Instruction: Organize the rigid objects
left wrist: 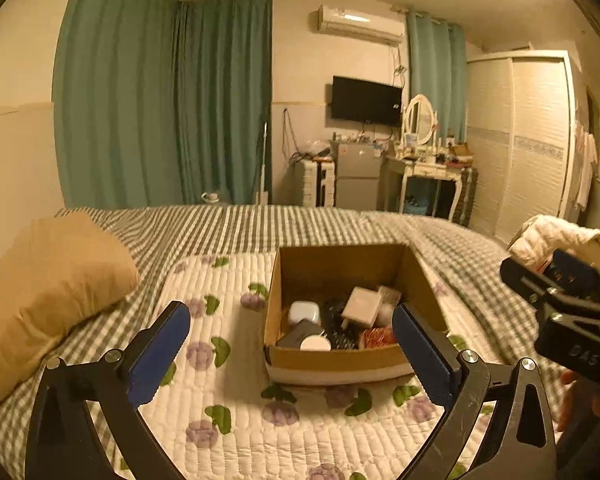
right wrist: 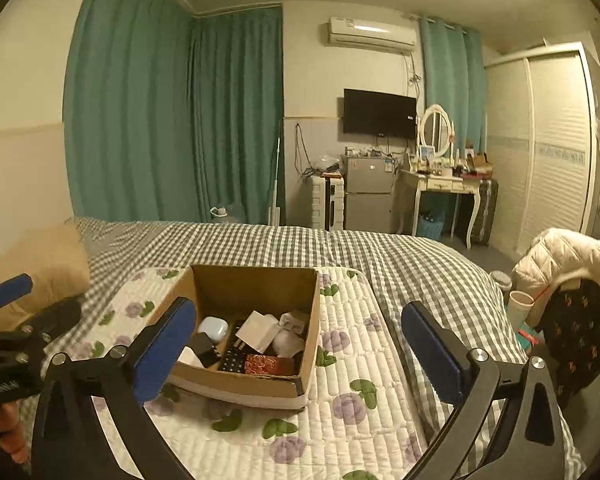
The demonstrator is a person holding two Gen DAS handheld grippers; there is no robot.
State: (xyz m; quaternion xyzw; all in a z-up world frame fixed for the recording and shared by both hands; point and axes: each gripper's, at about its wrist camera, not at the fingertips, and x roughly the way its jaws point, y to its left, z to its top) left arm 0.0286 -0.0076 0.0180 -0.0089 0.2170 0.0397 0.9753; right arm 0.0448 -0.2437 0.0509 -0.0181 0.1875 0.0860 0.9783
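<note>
Both my grippers hang over the floral quilt (left wrist: 236, 396) with nothing in them: left gripper (left wrist: 292, 344) spread wide, right gripper (right wrist: 300, 344) spread wide too. Just ahead sits the cardboard box (right wrist: 236, 292), open top, on the quilt, holding the rigid bits: a pale earbud case (right wrist: 213, 329), a white square adapter (right wrist: 258, 330), a black remote (right wrist: 233, 356), a dark charger block (right wrist: 202, 347), and a copper-coloured patterned thing (right wrist: 268, 364) at the near wall. My read: all light, hard and smooth, so they may slip from the pads; I'd pinch the adapter across its flat sides and the case across its narrow width. Box walls are thin card, soft bedding under, likely tippy. Beyond: checked bedspread (right wrist: 260, 244), tan pillow (left wrist: 52, 280).
</note>
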